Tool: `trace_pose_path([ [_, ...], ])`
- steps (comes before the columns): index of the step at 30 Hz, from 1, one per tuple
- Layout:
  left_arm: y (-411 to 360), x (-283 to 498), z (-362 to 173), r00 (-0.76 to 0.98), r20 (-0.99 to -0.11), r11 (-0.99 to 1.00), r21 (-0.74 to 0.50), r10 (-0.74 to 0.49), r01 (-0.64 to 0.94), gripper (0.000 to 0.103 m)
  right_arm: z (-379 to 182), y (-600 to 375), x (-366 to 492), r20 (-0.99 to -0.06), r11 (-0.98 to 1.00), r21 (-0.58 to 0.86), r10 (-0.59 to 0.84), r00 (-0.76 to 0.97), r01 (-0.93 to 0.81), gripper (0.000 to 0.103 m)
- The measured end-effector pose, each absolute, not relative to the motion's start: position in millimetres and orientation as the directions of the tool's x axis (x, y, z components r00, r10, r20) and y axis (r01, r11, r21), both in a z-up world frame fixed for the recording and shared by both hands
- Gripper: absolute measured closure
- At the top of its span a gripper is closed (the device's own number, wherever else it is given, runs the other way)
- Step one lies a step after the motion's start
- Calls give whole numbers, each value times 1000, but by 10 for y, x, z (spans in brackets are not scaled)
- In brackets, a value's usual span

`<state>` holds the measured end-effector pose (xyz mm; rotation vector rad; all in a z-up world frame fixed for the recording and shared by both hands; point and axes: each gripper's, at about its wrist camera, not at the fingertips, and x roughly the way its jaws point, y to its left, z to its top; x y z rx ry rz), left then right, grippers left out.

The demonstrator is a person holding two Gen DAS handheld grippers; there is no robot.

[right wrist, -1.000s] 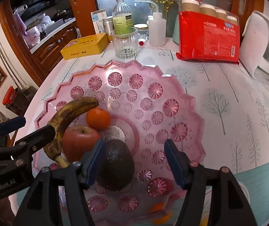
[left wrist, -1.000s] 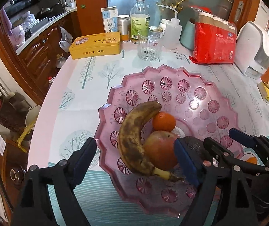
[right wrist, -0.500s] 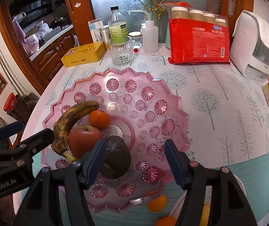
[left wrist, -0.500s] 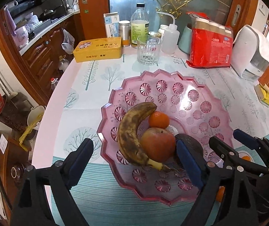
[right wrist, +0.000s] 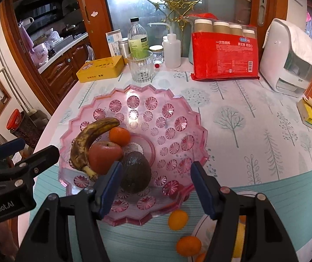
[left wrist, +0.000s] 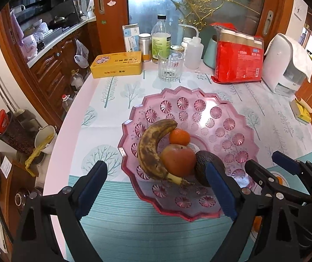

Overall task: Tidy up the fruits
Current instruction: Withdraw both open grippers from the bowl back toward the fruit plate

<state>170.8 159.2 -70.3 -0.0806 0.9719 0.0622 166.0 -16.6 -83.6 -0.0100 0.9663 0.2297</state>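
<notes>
A pink glass fruit bowl is seen on the table, which is covered by a tree-printed cloth. Inside the bowl, a spotted brown banana is curved around a red apple; a tangerine lies just behind the apple, and a dark avocado rests beside it. Two more tangerines are left on the table just outside the bowl's near rim. The left gripper is held above the bowl; its jaws have just been opening and stand wide, with nothing gripped. The right gripper is spread apart and empty, above the avocado.
</notes>
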Motion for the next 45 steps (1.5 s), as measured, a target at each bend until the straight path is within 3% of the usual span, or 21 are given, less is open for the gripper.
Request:
trace_pose_path([
  [13,1264,1409,-499,580,-813,995,-94,-59,-30,12,-535,-525,1263,-777,978,100,190,600,-181,38],
  [25,482,1200,-407,585,-799,990,-96,-141,108,12,-277,-1425,934,-737,992,100,130,663,-83,38],
  [45,-577,1168,-1197,425,-889,979,-101,-169,177,12,-1209,-2232,674,-851,987,131,158,500,-90,37],
])
